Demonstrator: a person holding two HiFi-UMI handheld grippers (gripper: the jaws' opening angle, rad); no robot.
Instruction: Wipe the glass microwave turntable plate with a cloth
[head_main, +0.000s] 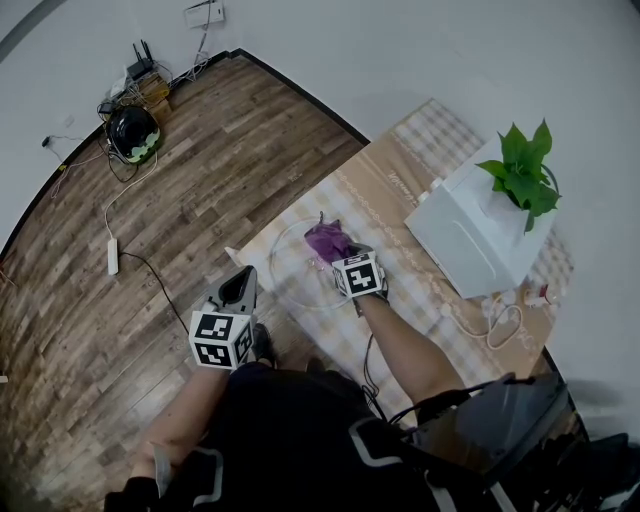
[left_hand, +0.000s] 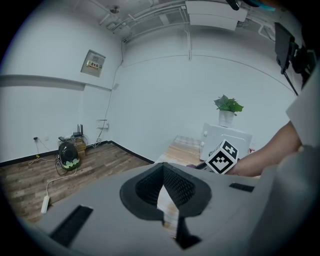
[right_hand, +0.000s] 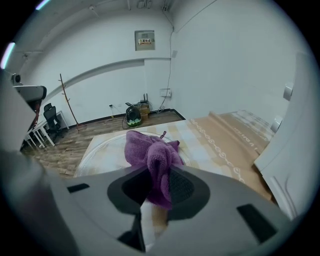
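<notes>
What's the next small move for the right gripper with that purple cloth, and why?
Probably slide the right gripper sideways across the glass plate, pressing lightly. Its jaws are clamped on the purple cloth, which sits bunched over only one part of it.

The cloth (head_main: 326, 240) rests on the plate (head_main: 292, 275), left of the microwave (head_main: 470, 240).

A clear, round glass turntable plate (head_main: 288, 272) is laid flat on the checked part of the tabletop, near its edge. A crumpled purple cloth (head_main: 327, 241) is set on the plate's inner area, bunched up into folds with a small loop at its top. The near end of the cloth is clamped between the jaws of the right gripper (right_hand: 157, 186), while the rest is spread loosely onto the glass.
</notes>
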